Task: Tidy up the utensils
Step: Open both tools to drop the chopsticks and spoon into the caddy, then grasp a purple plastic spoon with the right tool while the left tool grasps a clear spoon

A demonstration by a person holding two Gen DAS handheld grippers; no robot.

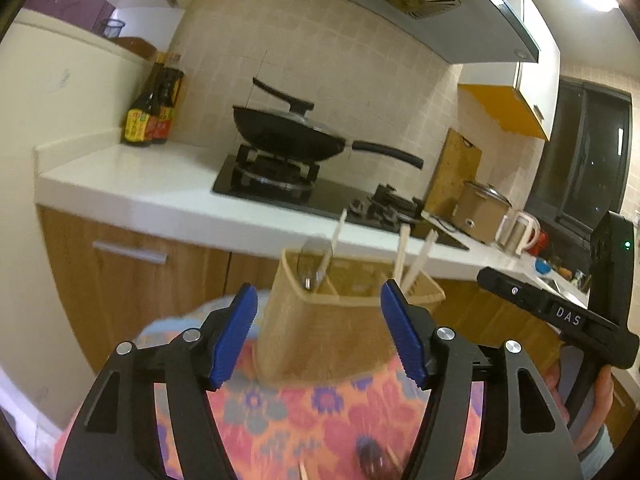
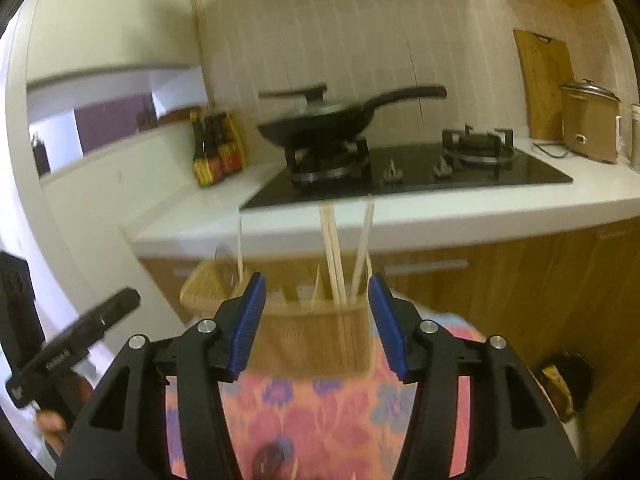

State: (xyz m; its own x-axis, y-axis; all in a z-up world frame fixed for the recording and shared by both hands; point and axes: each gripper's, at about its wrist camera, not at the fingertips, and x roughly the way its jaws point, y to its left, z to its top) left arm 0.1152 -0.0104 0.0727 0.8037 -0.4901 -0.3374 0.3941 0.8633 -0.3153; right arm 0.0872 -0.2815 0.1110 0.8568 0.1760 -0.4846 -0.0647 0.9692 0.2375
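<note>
Here both the left gripper (image 1: 318,330) and the right gripper (image 2: 316,326) stand open and empty over the flowered cloth (image 1: 312,412), just short of the woven holder (image 1: 320,332); its chopsticks (image 2: 334,256) look light, stiff, slippery, best pinched mid-shaft.

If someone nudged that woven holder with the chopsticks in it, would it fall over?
Possibly. The woven holder looks light and tall, and it stands on a soft flowered cloth. The chopsticks stick out well above its rim, which probably makes it top-heavy. Its wider top may add to that.
</note>
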